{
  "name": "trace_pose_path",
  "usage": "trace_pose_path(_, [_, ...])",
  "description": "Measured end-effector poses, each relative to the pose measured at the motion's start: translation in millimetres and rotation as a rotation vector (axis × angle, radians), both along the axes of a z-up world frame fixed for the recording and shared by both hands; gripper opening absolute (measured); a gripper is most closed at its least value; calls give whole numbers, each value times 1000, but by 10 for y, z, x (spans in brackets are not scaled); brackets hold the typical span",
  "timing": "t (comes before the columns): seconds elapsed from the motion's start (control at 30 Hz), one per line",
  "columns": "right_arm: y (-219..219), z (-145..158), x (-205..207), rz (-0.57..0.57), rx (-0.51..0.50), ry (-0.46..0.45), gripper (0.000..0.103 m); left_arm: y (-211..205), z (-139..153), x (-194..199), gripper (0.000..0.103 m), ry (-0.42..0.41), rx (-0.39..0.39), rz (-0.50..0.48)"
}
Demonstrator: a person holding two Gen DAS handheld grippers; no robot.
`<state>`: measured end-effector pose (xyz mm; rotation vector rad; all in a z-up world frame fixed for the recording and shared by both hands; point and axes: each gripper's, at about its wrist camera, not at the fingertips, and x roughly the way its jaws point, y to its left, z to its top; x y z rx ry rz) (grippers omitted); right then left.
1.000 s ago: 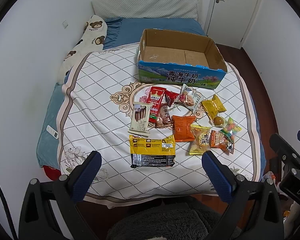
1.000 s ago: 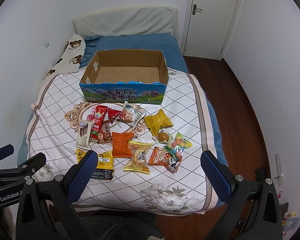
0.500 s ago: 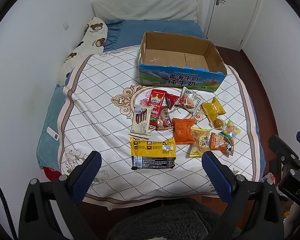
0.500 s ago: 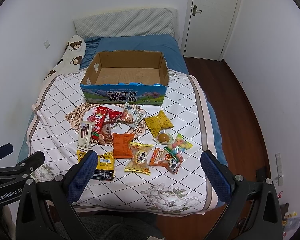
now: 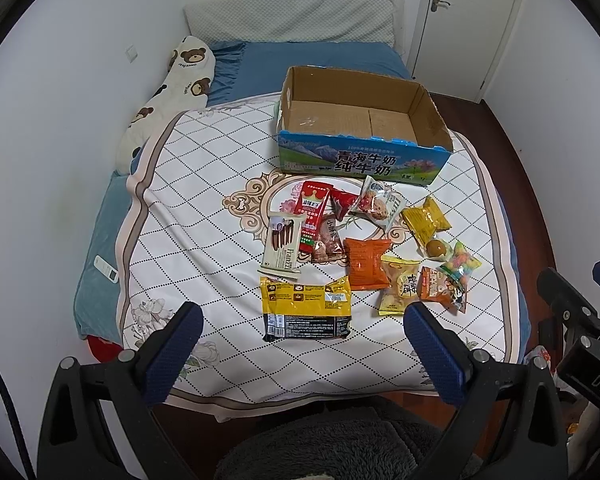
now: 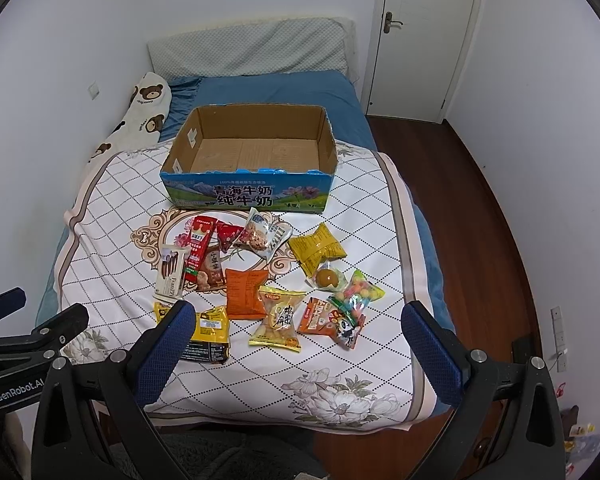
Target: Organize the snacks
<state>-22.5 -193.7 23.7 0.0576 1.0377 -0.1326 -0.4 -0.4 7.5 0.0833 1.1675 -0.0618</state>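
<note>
- Snacks are all spread out on the quilted blanket (image 6: 112,216) on the bed, in a loose cluster just in front of the cardboard milk box (image 6: 249,192) — nothing in the box, just bare cardboard floor.
- Left side of the pile: white Franzzi wafer pack (image 5: 282,246), with the red stick pack (image 5: 313,216) touching its right edge, and the big yellow-and-black bag (image 5: 306,307) lying nearest to the camera.
- Middle: orange packet (image 5: 366,263) and a cookie packet (image 5: 377,205) closer to the box.
- Right side: crinkly yellow pack (image 6: 317,249), a round brownish thing in clear wrap (image 6: 327,278) — an egg maybe, hard to say — and a bag of colourful candy (image 6: 358,291).
- Left gripper (image 5: 302,350) hangs above the near edge of the bed, jaws spread wide, nothing between them.
- Right gripper (image 6: 298,346) same deal: wide apart, empty, just short of the pile.
</note>
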Motion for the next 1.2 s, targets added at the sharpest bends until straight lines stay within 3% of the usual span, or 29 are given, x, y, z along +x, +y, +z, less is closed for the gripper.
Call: trace_pose_path(1.2, [34, -22, 13, -1, 35, 15, 103, -24, -18, 83, 103, -14, 10, -6])
